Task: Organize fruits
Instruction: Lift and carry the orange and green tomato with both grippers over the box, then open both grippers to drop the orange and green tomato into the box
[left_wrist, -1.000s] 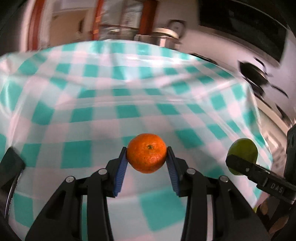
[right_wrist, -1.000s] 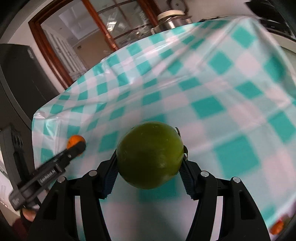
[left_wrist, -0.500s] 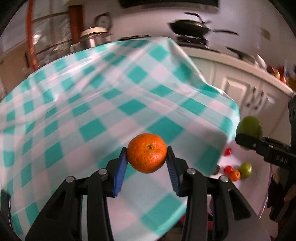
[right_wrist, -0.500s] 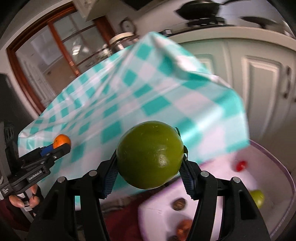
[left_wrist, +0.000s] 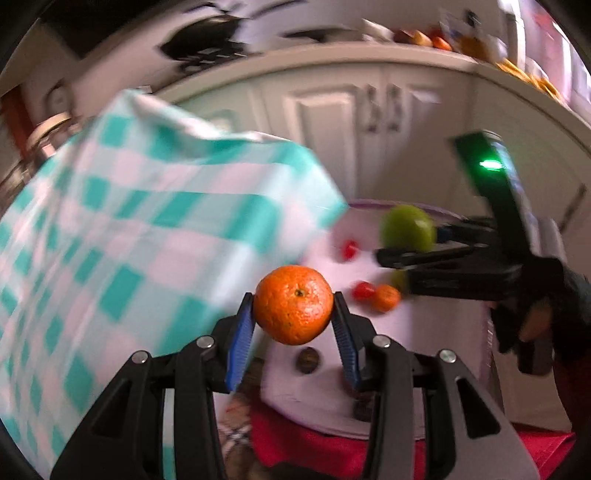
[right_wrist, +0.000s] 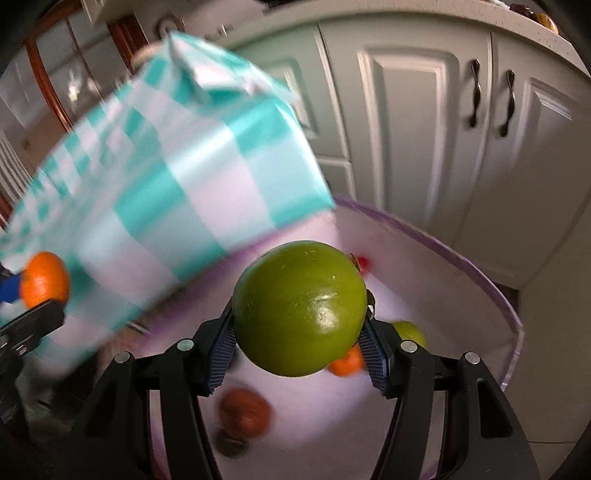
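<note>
My left gripper (left_wrist: 293, 306) is shut on an orange mandarin (left_wrist: 293, 304) and holds it in the air past the table's corner. My right gripper (right_wrist: 299, 314) is shut on a large green fruit (right_wrist: 300, 308) above a round white tray (right_wrist: 480, 314) with a purple rim. The green fruit also shows in the left wrist view (left_wrist: 406, 229), to the right of the mandarin. The mandarin shows at the left edge of the right wrist view (right_wrist: 44, 284). Several small fruits lie in the tray: a red one (left_wrist: 349, 249), an orange one (left_wrist: 386, 297), a brown one (right_wrist: 243, 411).
The table with the teal-and-white checked cloth (left_wrist: 129, 240) stands to the left of the tray. White cabinet doors (right_wrist: 424, 129) stand behind the tray. A red cloth (left_wrist: 314, 446) lies under the tray's near side.
Both grippers have swung right, off the table, with their fruits. The tray of fruits and the cabinets now fill the views.
</note>
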